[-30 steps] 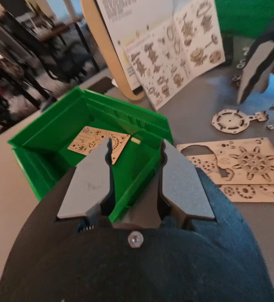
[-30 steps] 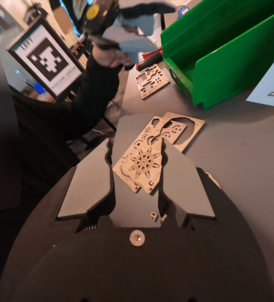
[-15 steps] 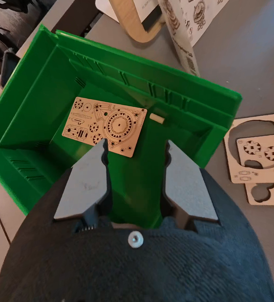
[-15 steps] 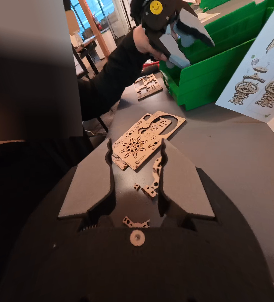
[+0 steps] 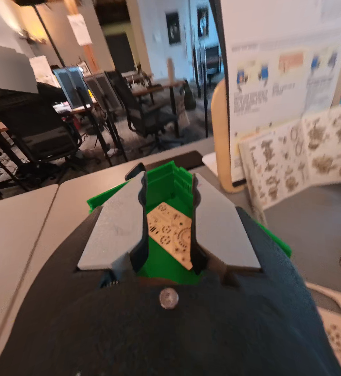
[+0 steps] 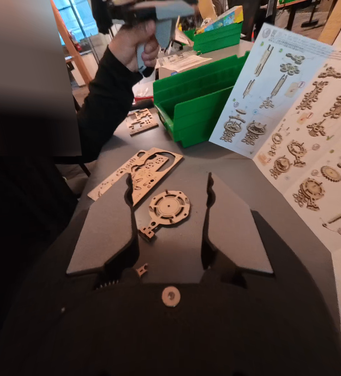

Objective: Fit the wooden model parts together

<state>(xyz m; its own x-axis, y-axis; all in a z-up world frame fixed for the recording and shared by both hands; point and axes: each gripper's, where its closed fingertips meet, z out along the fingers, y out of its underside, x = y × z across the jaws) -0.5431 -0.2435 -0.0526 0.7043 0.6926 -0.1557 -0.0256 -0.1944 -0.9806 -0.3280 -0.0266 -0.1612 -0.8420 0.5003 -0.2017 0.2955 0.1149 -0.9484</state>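
Left gripper [image 5: 168,183], jaws apart and empty, poised over the green bin [image 5: 165,179] holding an uncut wooden parts sheet [image 5: 173,230]. Right gripper [image 6: 168,183], likewise spread and empty, hovering above a round wooden disc part [image 6: 168,209] lying beside punched-out sheets [image 6: 145,171]. Probably the fetching stage: nothing joined yet. Next, likely lowering into the bin and pinching the sheet by its edge, thin and flat against the floor. Grey tabletop [image 6: 196,162]; folded instruction leaflet [image 6: 287,122] standing at the right; office chairs [image 5: 137,109] and desks beyond.
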